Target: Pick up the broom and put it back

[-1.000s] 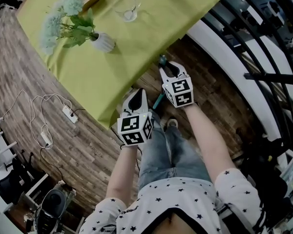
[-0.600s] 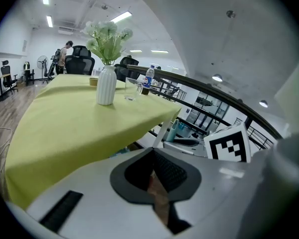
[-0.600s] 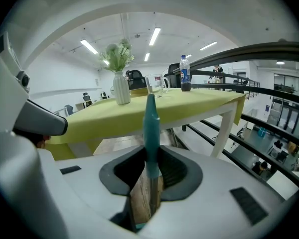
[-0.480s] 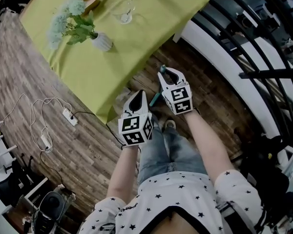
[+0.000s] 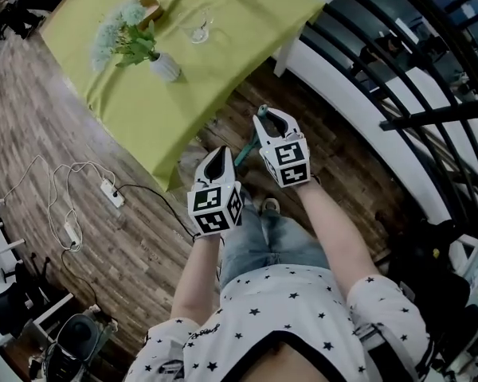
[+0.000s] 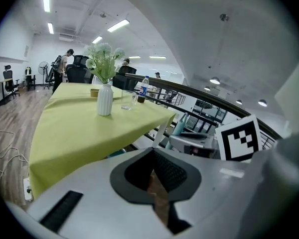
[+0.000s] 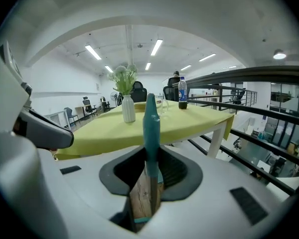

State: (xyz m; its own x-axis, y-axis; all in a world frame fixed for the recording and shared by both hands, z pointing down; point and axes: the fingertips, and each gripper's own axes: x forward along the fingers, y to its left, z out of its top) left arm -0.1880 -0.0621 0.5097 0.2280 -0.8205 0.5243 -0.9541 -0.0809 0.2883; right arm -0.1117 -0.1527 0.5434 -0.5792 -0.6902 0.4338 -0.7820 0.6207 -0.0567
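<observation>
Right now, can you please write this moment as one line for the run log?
task: broom pickup | right gripper: shut on broom handle | left gripper: shut, empty | location: beside green-clothed table

Floor: brown wood planks | worktop: under yellow-green cloth | railing: dark bars, beside worktop | power strip: white, on floor, cords attached | ceiling lights: long strips, lit | office chairs: far behind
</observation>
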